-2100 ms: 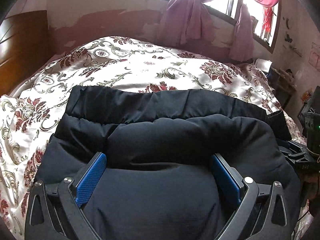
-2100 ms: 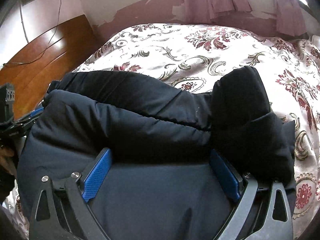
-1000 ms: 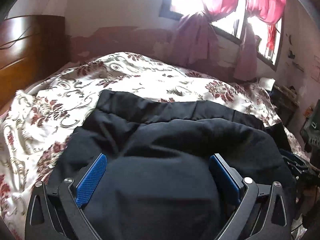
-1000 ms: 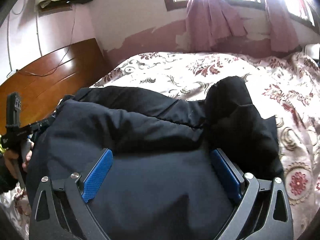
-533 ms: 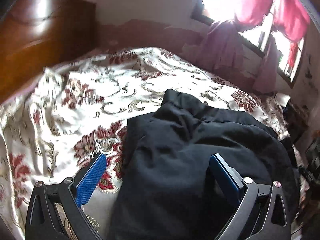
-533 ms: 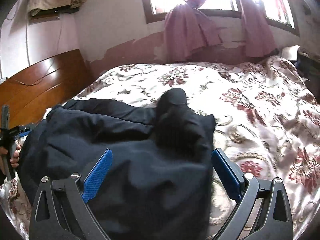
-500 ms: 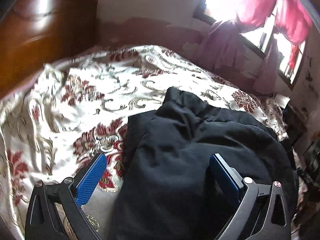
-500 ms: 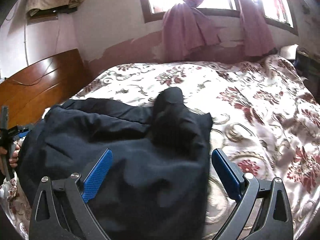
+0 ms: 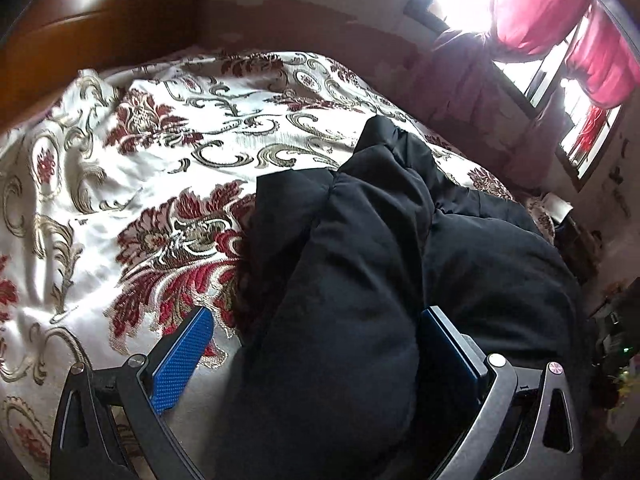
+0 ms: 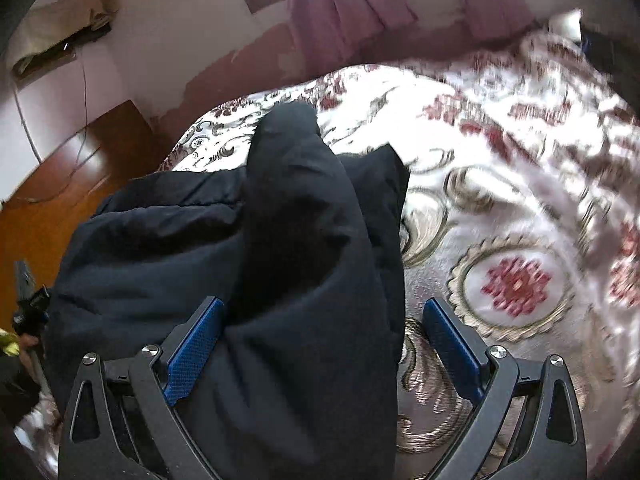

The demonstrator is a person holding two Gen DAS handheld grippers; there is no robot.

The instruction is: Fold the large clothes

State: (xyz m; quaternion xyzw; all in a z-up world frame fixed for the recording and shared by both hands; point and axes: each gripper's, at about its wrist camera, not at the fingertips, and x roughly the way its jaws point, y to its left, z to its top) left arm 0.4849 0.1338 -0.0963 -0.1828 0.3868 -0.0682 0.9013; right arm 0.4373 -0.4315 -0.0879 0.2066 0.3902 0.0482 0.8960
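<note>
Thing to fold: a big, puffy dark jacket (image 9: 360,264). It lies on the bed (image 9: 132,152), on a cover with red and gold flowers.

Where it is: near the edge of the bed, close to both cameras. In the right view the same jacket (image 10: 224,248) fills the middle and the left side.

Left hand-held gripper (image 9: 316,356): its two blue pads are spread wide. A fat bulge of the jacket sits between them. The right pad touches the cloth. The left pad is out over the bed cover and does not touch the jacket. It is not pinching anything.

Right hand-held gripper (image 10: 320,344): also spread wide. Jacket cloth lies between the pads. The left pad is right by the cloth. The right pad is over the bed cover, apart from the jacket. It is not pinching anything.

What looks done: the jacket is bunched into a thick lump with layers on top of each other. A long soft part, maybe a sleeve (image 10: 292,184), lies across the top. So some folding looks done.

What looks left: the lump is bumpy and not neat. The edges do not line up. It likely needs flattening and one more tidy fold.

Hard part: the jacket is puffy and may spring open again.

Blur: the right side of the right view is smeared.
</note>
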